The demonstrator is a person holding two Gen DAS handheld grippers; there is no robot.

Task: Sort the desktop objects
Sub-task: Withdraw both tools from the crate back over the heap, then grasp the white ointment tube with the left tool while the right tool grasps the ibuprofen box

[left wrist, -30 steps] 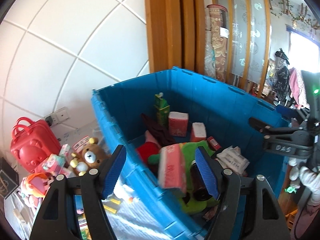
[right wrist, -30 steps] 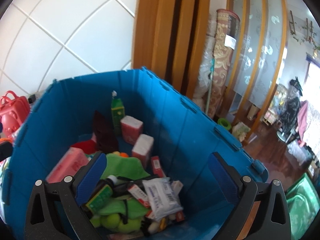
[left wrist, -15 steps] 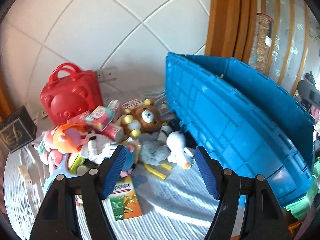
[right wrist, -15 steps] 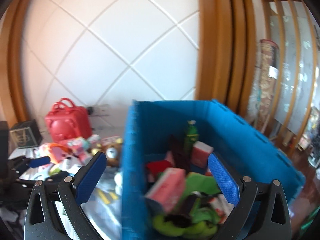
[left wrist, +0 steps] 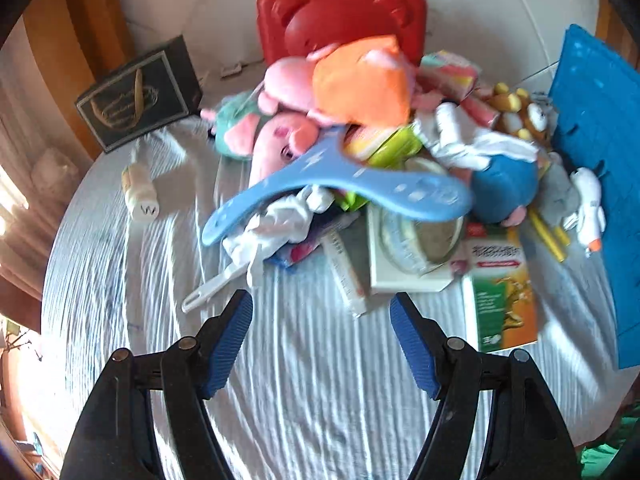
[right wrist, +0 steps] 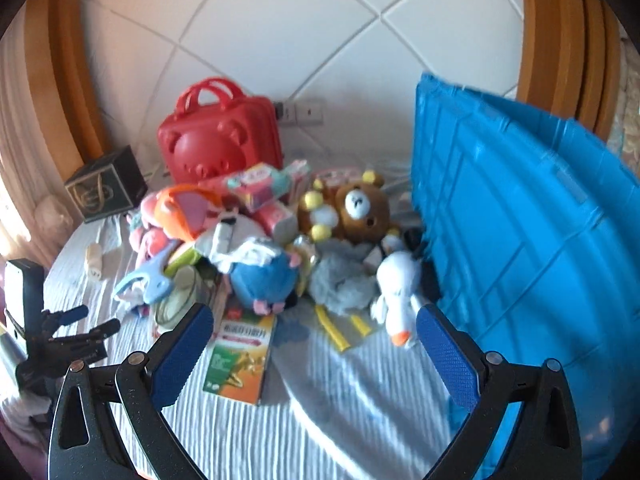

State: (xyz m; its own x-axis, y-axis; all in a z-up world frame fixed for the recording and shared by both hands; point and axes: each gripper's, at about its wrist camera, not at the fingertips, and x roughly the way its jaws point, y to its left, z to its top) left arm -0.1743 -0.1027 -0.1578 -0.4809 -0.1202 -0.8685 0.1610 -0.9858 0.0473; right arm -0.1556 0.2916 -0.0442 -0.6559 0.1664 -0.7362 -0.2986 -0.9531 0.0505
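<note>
blurred toy pile (left wrist: 360,152), crate (right wrist: 528,240) cut off

Red case (right wrist: 218,148) with embossed bear face, blue ribbed crate (right wrist: 520,220) right of case, brown bear (right wrist: 356,210) before case, white striped cloth (right wrist: 340,420), green-orange box (right wrist: 240,360), blue hanger (left wrist: 340,184) with pale dots

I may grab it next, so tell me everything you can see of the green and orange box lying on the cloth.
The box is a flat cardboard carton, red band at the top, green and orange print below. It lies face up on the striped cloth at the pile's near edge, its top end tucked under the blue plush toy. Neither gripper touches it.
</note>
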